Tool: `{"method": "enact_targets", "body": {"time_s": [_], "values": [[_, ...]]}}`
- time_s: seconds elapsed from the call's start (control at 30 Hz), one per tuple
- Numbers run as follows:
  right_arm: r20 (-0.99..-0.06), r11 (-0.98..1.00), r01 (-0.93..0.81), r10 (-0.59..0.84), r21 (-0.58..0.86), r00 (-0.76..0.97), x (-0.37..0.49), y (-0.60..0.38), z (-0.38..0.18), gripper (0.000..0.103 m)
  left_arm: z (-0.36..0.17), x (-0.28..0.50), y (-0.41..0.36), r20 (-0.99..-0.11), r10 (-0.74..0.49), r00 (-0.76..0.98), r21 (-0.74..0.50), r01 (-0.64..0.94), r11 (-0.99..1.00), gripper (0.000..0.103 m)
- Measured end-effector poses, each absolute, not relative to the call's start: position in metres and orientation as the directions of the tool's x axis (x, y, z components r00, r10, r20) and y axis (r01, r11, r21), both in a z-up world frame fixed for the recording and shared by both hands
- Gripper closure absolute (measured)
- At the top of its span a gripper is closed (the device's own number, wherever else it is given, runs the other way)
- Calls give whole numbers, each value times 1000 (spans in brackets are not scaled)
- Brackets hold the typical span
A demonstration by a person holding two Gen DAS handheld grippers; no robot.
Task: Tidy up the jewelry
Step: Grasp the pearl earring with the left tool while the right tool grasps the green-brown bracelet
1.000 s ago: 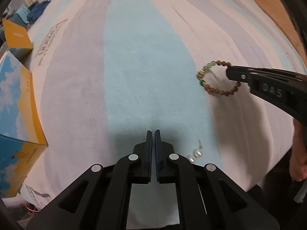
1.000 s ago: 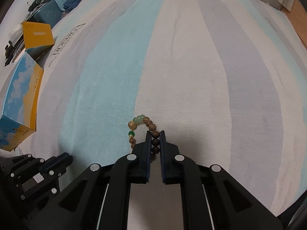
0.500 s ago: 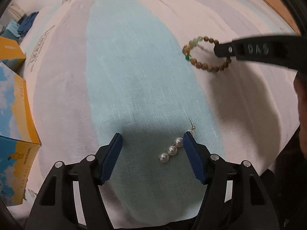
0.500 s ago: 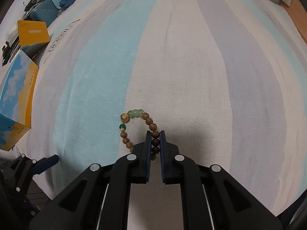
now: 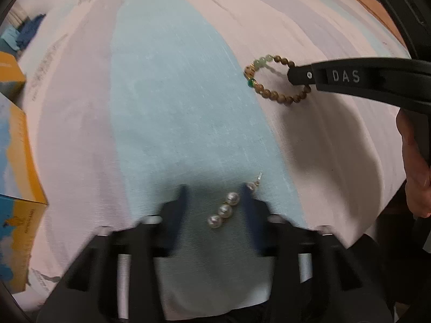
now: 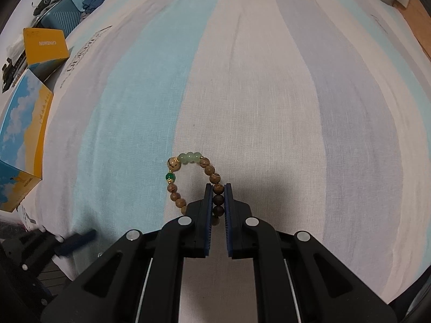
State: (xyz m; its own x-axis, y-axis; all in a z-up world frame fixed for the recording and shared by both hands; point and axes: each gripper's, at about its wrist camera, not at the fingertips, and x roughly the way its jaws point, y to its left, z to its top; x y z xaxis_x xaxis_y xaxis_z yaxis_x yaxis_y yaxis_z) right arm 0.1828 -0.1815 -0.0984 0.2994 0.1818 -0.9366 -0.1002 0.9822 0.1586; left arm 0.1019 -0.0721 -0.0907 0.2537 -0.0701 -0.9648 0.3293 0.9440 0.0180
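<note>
A pearl drop earring point(image 5: 223, 210) with three pearls lies on the light blue stripe of the striped bedsheet point(image 5: 175, 94). My left gripper point(image 5: 214, 197) points down over it. Its jaws are closing with the earring between them, and the pads are not pressing on it; the right fingertip point(image 5: 249, 196) is close to the earring's post. Further right, my right gripper point(image 6: 218, 191) is shut on a wooden bead bracelet point(image 6: 188, 158) with green beads, which rests on the white stripe. The bracelet point(image 5: 272, 95) and right gripper point(image 5: 293, 76) also appear in the left wrist view.
A blue-and-yellow box point(image 6: 24, 123) sits at the sheet's left edge, a yellow box point(image 6: 44, 44) behind it and a teal case point(image 6: 63, 16) beyond. A person's hand point(image 5: 414, 161) is at the right. The sheet's near edge drops off just below both grippers.
My left gripper went from shut to open and shifted right and down, so the pearl earring now lies between its fingers. The right gripper stayed shut on the bracelet.
</note>
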Motion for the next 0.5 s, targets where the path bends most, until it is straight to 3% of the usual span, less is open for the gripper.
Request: {"method": "enact_targets", "body": {"time_s": [0.13, 0.5], "values": [[-938, 982, -102, 182, 158, 296, 182, -181, -99, 96, -89, 102, -70, -966, -63, 253, 17, 300, 954, 36], [-938, 982, -99, 181, 158, 294, 180, -182, -99, 96, -104, 99, -76, -976, -66, 210, 19, 377, 926, 27]]}}
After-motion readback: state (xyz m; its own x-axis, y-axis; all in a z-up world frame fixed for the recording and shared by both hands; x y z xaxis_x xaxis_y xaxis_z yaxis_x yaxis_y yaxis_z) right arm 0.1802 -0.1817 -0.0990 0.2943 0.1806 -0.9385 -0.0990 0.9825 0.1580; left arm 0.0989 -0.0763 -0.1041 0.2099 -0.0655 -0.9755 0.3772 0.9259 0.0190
